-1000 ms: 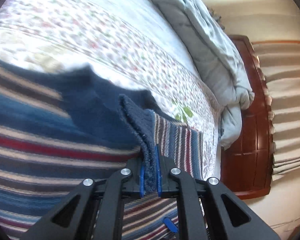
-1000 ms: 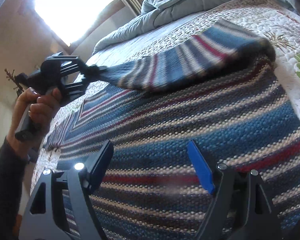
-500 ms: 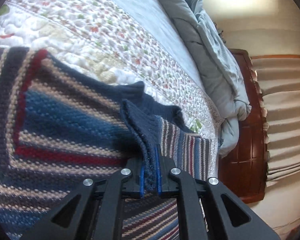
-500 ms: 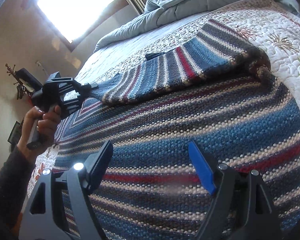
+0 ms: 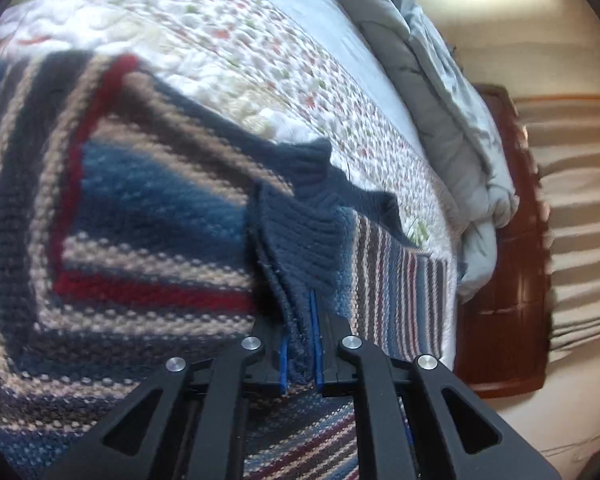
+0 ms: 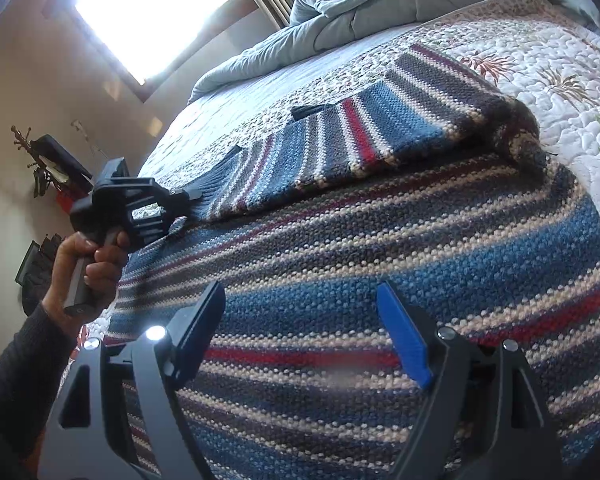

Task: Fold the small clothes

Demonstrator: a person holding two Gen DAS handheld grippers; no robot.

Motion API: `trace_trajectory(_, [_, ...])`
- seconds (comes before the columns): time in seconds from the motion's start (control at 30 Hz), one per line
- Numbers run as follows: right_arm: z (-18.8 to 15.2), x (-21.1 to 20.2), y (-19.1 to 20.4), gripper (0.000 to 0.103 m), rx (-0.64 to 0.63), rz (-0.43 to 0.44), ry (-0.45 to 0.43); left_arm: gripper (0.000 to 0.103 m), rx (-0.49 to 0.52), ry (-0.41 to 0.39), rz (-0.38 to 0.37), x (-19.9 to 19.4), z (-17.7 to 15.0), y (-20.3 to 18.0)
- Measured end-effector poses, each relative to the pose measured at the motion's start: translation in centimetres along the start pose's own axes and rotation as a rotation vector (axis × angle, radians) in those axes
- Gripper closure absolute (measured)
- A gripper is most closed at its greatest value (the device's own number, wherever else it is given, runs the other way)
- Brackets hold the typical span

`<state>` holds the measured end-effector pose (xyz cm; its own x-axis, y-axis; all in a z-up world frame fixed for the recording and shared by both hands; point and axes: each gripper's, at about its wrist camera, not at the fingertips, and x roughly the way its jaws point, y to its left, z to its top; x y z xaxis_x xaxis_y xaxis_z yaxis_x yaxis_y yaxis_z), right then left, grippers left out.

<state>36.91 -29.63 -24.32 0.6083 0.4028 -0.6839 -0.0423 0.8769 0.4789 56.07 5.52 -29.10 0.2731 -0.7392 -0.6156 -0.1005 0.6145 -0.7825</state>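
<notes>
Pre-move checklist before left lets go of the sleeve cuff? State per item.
1. Left gripper shut on the cuff: ok, navy ribbing sits between the blue pads.
2. Sleeve folded across the sweater body: ok, it lies over the chest.
3. Sleeve flat: not ok, the cuff end is lifted at the gripper.
4. Right gripper free: ok, open above the body, holding nothing.
5. Sweater fully on the quilt: cannot tell, the near edge is out of view.
6. Duvet away from the fold: ok, bunched at the far end of the bed.
</notes>
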Motion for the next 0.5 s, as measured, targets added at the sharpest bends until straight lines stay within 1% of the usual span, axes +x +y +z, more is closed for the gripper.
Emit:
trace_trajectory(0.1, [0.3,-0.5,-0.2,0.025,-0.002,0.017,-0.007,0.094,0.008,-0.011,0.007,-0.5,-0.3,-0.2])
trace_trajectory(0.17, [0.5,-1.0,-0.5,0.025,-0.001,0.028,-0.015,0.094,0.039,-0.022,0.015,-1.2,-0.7,-0.8])
trace_trajectory(0.3, [0.4,-0.8,-1.1,0.025,0.015,0.009,-0.011,0.094,0.048,-0.059,-0.012,-2.7,-1.4,-1.6])
trace_trajectory(0.37, [0.4,-0.4,-1.0,0.025,0.001,-0.006,-0.01,0.094,0.04,-0.074,-0.023,-2.9,-1.7,-1.5])
trace_trajectory(0.43, [0.3,-0.1,-0.7,0.024,-0.022,-0.02,-0.008,0.094,0.017,-0.053,0.002,-2.2,-1.9,-0.5])
trace_trajectory(0.5, [0.3,0.1,-0.5,0.024,-0.035,-0.026,-0.007,0.094,-0.026,-0.028,0.03,-1.2,-2.4,1.1])
